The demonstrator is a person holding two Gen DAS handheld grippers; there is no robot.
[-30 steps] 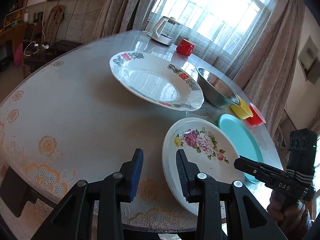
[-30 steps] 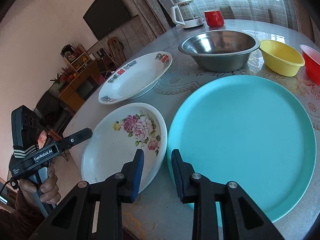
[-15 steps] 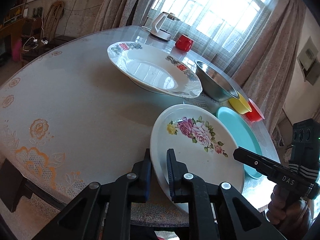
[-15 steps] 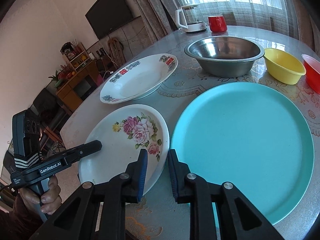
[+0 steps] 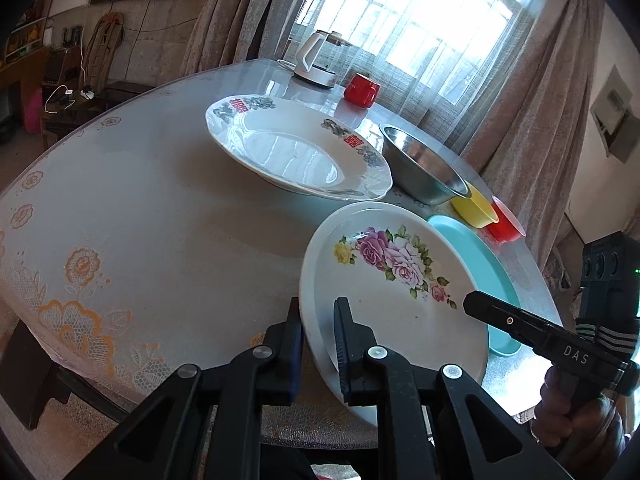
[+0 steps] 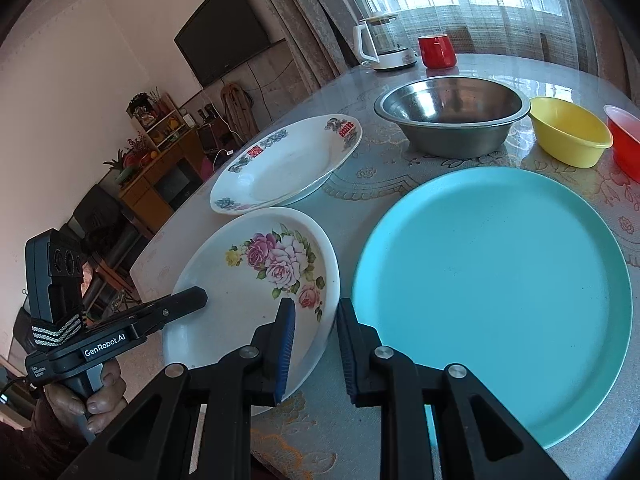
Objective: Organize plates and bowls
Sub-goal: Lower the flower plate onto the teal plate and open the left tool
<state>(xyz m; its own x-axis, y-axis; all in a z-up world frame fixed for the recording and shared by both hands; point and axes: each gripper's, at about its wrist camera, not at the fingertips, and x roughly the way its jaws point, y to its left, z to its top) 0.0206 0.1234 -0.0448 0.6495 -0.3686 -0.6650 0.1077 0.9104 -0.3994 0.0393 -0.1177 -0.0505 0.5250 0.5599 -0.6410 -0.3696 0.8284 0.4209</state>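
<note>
Pinching floral plate [image 5: 396,276] rim: left gripper [image 5: 319,334] (right gripper [image 6: 316,346] parted, holding nothing).

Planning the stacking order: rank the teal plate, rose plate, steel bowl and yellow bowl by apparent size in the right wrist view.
1. teal plate, nearest, so maybe overstated
2. rose plate
3. steel bowl, farther back, so unsure against the rose plate
4. yellow bowl

On the lace-patterned round tabletop [image 6: 384,184], the white rose-printed plate [image 6: 256,280] lies just left of the round teal plate [image 6: 492,296]. Behind it sits the white deep plate with red characters [image 6: 280,164]. Right of that stand the steel bowl [image 6: 450,120], yellow bowl [image 6: 568,132] and red bowl [image 6: 624,140], with the white kettle [image 6: 384,44] and red mug [image 6: 438,51] farthest back.
</note>
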